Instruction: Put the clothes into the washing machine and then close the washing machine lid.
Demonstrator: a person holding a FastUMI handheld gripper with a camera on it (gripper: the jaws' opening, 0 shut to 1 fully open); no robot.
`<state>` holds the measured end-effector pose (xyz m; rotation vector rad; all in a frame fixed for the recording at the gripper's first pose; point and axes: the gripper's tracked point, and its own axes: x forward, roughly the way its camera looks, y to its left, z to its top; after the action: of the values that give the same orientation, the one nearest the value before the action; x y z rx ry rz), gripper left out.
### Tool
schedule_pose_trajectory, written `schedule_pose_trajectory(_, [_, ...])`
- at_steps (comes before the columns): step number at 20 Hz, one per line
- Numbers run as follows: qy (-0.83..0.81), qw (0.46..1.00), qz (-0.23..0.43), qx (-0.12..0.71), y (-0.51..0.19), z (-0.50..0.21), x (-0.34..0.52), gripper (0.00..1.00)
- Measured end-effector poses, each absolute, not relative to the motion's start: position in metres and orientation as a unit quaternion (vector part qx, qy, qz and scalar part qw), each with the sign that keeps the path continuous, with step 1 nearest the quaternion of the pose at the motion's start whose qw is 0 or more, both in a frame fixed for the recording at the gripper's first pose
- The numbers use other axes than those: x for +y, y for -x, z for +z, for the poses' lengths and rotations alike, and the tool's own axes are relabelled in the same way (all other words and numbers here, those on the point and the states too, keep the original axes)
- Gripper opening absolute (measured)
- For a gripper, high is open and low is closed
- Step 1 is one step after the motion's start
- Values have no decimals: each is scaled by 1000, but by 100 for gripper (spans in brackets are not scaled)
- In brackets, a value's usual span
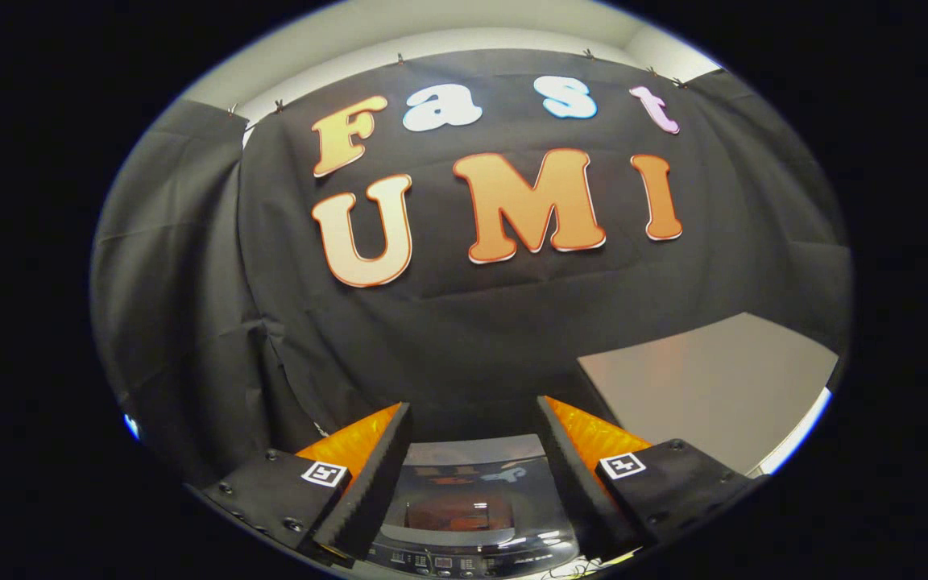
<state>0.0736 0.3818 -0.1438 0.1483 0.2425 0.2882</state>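
The washer was dark grey with a glossy lid; the wall was black, the panel pale grey.

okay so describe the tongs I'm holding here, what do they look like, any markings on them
The tongs have two wedge-shaped fingers that taper toward their tips, with ribbed, sawtooth-textured inner faces. Each finger sits on a dark, blocky mount fixed with small screws. Each mount carries a small square white tag printed with a black pattern. The fingers stand apart, with the washing machine seen between them.

Gripper fingers apart above the washing machine, its lid seemingly closed.
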Motion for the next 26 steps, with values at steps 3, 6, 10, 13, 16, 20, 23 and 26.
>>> schedule_pose_trajectory(3, [-59, 984, 138, 92, -52, -106, 334, 98])
schedule_pose_trajectory(6, [-53, 987, 134, 70, -28, -74, 287, 98])
schedule_pose_trajectory(10, [-51, 990, 121, 45, 3, -45, 219, 98])
schedule_pose_trajectory(13, [-39, 993, 109, 30, 22, -32, 168, 98])
schedule_pose_trajectory(16, [-18, 995, 101, 22, 42, -23, 122, 98])
schedule_pose_trajectory(20, [0, 996, 89, 18, 64, -16, 81, 98])
schedule_pose_trajectory(23, [-1, 997, 81, 6, 79, -14, 62, 98])
schedule_pose_trajectory(26, [-17, 997, 76, 6, 90, -18, 49, 98])
